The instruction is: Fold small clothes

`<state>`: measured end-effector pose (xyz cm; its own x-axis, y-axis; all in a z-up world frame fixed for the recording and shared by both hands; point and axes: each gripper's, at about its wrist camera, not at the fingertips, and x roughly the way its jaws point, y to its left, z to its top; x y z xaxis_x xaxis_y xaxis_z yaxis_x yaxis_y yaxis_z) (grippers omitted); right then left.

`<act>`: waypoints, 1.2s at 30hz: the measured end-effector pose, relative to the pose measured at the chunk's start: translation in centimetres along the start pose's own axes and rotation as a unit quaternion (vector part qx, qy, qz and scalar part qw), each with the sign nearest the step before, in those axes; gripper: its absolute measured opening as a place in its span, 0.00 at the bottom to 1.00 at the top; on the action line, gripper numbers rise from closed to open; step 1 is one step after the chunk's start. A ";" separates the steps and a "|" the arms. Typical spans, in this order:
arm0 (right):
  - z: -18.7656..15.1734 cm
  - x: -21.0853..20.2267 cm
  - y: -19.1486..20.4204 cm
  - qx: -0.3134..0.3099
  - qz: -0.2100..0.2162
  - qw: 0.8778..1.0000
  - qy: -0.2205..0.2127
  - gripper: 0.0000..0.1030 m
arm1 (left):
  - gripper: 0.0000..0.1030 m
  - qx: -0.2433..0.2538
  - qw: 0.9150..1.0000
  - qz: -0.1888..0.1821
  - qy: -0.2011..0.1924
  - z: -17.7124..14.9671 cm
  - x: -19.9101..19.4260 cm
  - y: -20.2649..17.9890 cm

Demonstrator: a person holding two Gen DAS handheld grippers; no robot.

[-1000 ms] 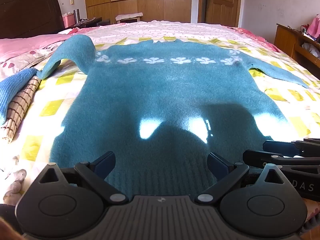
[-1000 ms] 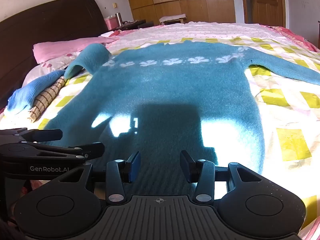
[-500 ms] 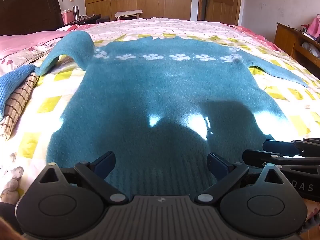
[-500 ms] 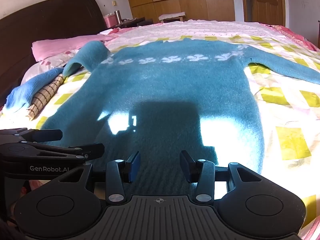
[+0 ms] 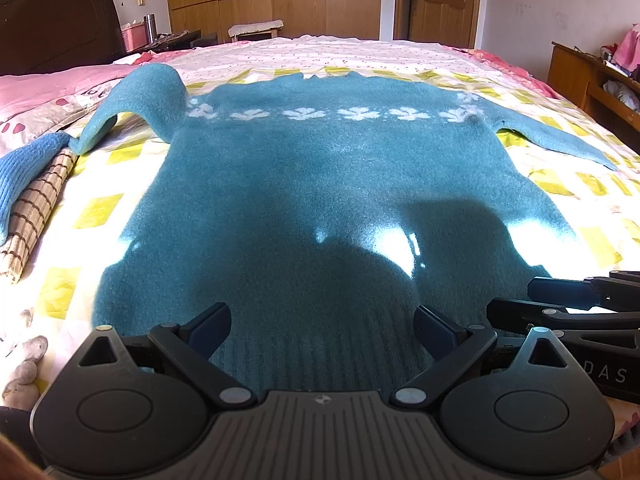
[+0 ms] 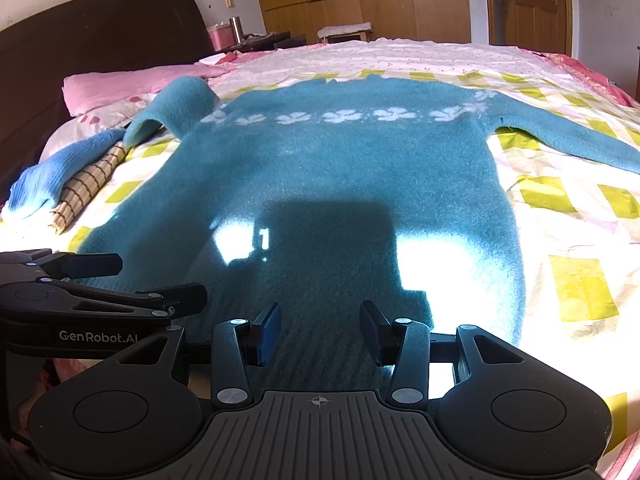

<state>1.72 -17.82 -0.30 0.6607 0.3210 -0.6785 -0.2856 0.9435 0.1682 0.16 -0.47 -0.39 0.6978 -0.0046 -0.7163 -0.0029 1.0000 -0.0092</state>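
While both tools tilt down toward the bed (image 5: 400,60), the left tool (image 5: 322,330) stands with its jaws wide apart over the ribbed hem of the sweater (image 5: 328,184), nothing pinched between them. Just beside it, the right tool (image 6: 319,330) has its jaws at a narrower gap, also gripping nothing, above the same hem. That teal sweater (image 6: 340,168) lies flat on the yellow-checked bedcover (image 6: 576,280), hem nearest the tools, with a row of white flowers across the chest. Its left sleeve arches up off the cover; its right sleeve stretches out flat. Near the arched sleeve lie a folded blue knit (image 5: 24,168) and a checked cloth (image 5: 34,208), touching each other.
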 end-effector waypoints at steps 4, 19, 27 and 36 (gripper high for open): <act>0.1 -0.1 0.0 -0.003 -0.001 1.000 0.000 0.42 | 1.00 0.001 1.000 0.000 -0.002 0.0 0.0 -0.1; 0.1 -0.2 0.0 -0.007 -0.004 1.000 0.001 0.42 | 0.99 0.006 1.000 -0.001 -0.004 0.0 -0.2 -0.2; 0.1 -0.2 0.0 -0.007 -0.004 1.000 0.001 0.42 | 0.98 0.010 1.000 -0.004 -0.005 0.1 -0.1 -0.2; 0.1 -0.5 -0.1 -0.013 -0.011 1.000 -0.003 0.42 | 0.98 0.013 1.000 -0.005 -0.010 0.1 -0.3 -0.5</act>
<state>1.54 -18.10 0.08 0.6709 0.3002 -0.6781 -0.2890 0.9479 0.1338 0.07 -0.95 -0.12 0.7118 -0.0155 -0.7023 0.0238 0.9997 0.0021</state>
